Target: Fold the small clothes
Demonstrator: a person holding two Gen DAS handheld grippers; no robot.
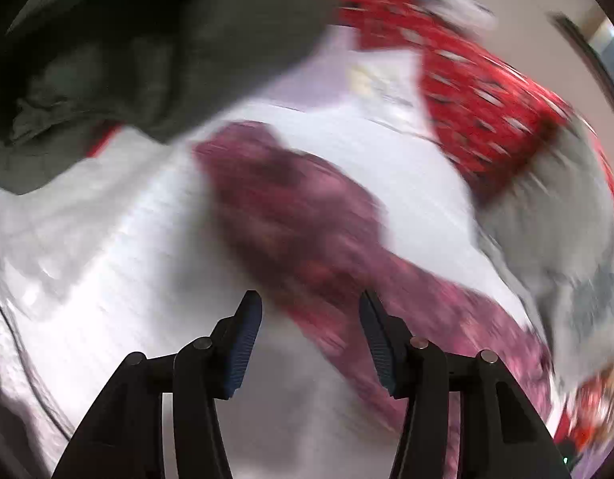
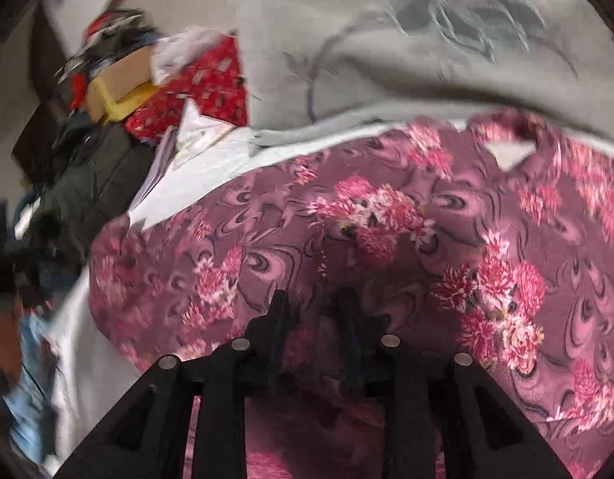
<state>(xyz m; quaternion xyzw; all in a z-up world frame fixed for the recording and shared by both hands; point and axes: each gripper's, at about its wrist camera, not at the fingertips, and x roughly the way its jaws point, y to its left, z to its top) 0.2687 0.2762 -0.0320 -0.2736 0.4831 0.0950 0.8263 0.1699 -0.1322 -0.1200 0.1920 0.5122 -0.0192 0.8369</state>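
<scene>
A purple-pink floral garment [image 1: 299,215] lies on a white surface [image 1: 119,239], blurred in the left wrist view. My left gripper [image 1: 310,311] is open and empty just above its near edge. In the right wrist view the same floral garment [image 2: 386,215] fills the middle. My right gripper [image 2: 312,311] sits low over it with its fingers close together and a bunch of the floral cloth between them. Both views are motion-blurred.
A dark green garment [image 1: 139,52] lies at the upper left, red patterned cloth [image 1: 478,103] and grey cloth [image 1: 558,215] at the right. In the right wrist view, grey floral fabric [image 2: 406,48] lies behind, with a dark garment [image 2: 87,183], red cloth [image 2: 203,92] and a yellow box [image 2: 119,92] at the left.
</scene>
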